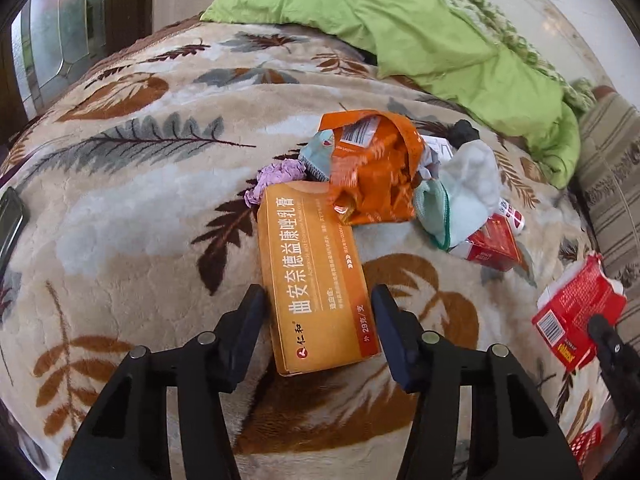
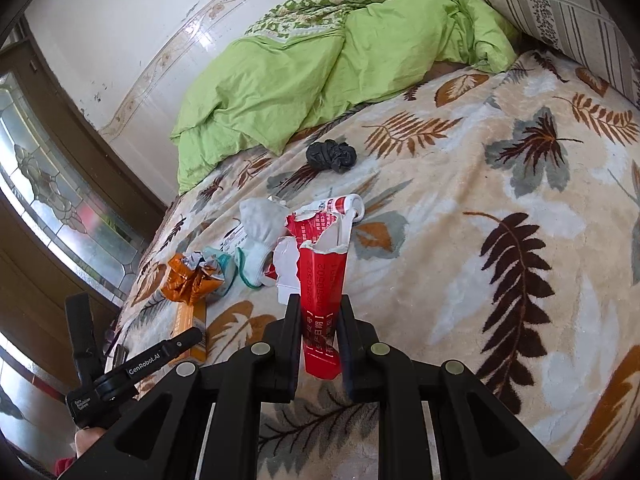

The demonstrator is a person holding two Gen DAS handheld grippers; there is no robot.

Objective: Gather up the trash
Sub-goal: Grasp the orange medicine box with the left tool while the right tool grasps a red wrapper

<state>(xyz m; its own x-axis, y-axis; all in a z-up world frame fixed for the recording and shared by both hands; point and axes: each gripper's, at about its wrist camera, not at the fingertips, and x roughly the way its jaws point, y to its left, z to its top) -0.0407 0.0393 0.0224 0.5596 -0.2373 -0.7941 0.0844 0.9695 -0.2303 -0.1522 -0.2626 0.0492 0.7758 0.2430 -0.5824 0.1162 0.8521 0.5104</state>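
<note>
A long orange medicine box (image 1: 316,280) lies on the leaf-patterned blanket (image 1: 132,208). My left gripper (image 1: 318,292) straddles its near end, the two pads standing against its long sides. Just beyond the box sit a crumpled orange foil wrapper (image 1: 376,176), a purple paper wad (image 1: 276,176), a white glove (image 1: 464,196) and a small red carton (image 1: 492,248). My right gripper (image 2: 320,300) is shut on a torn red carton (image 2: 322,320), held upright above the blanket. That carton (image 1: 576,320) also shows at the right edge of the left wrist view.
A crumpled black bag (image 2: 331,155) lies farther up the bed. A green quilt (image 2: 280,80) is bunched by the wall, and a striped pillow (image 2: 560,12) leans at the right. A dark phone (image 1: 10,220) rests at the blanket's left edge. A glazed door (image 2: 52,200) stands to the left.
</note>
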